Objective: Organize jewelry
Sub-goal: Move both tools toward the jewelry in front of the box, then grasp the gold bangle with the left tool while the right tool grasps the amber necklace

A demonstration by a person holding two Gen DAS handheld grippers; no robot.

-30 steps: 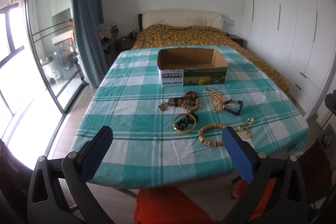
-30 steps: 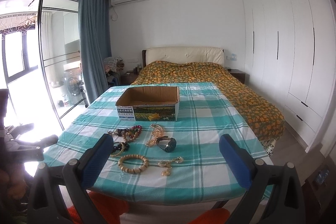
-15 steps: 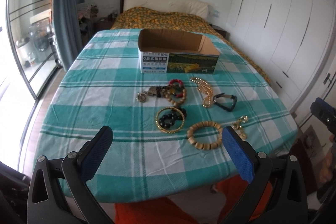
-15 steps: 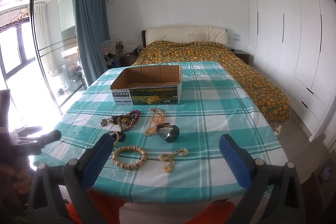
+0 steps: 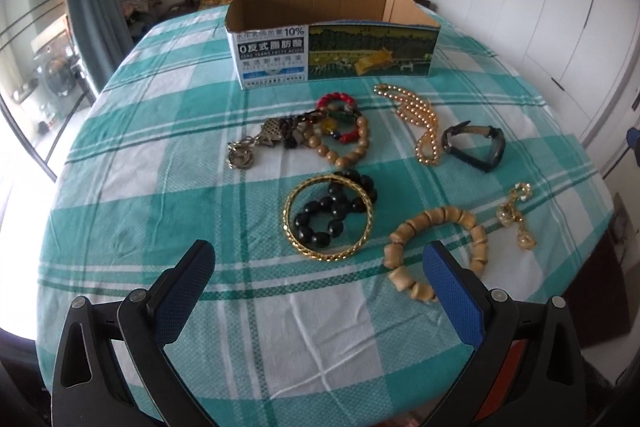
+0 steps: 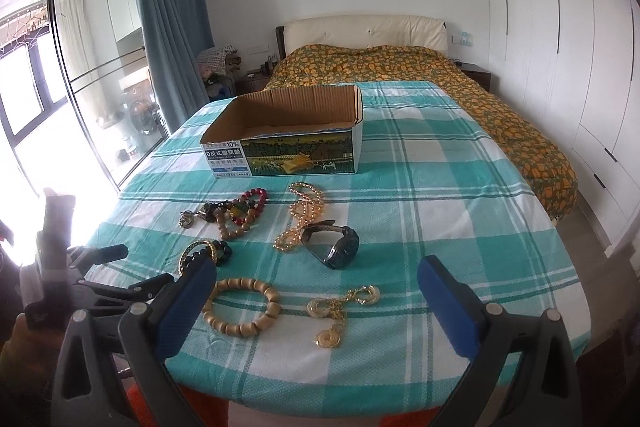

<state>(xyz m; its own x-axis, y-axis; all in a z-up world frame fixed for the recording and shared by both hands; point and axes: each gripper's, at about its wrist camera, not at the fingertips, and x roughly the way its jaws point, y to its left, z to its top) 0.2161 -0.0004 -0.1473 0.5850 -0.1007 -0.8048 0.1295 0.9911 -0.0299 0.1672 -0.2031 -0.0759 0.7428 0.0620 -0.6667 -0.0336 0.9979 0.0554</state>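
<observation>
So here's my count off the left wrist feed: one cardboard box (image 5: pixel 334 45) at 12 o'clock on the table (image 5: pixel 120 187), open top, looks empty from the right wrist view. In front of it, one tangle of bead bracelets (image 5: pixel 336 135) with one metal charm chain (image 5: pixel 250 149) trailing off toward 9, one pearl necklace (image 5: pixel 420 123) at about 1 o'clock, and one dark watch (image 5: pixel 474 147) touching the necklace's lower end. Nearer me, one gold bangle (image 5: pixel 329 217) with one black bead bracelet (image 5: pixel 334 211) lying across it, one wooden bead bracelet (image 5: pixel 434 251) and one gold chain piece (image 5: pixel 516 215) out at 3. Both the left gripper (image 5: pixel 318 277) and right gripper (image 6: pixel 316 291) have jaws spread wide, holding nothing, hovering over the near edge.
</observation>
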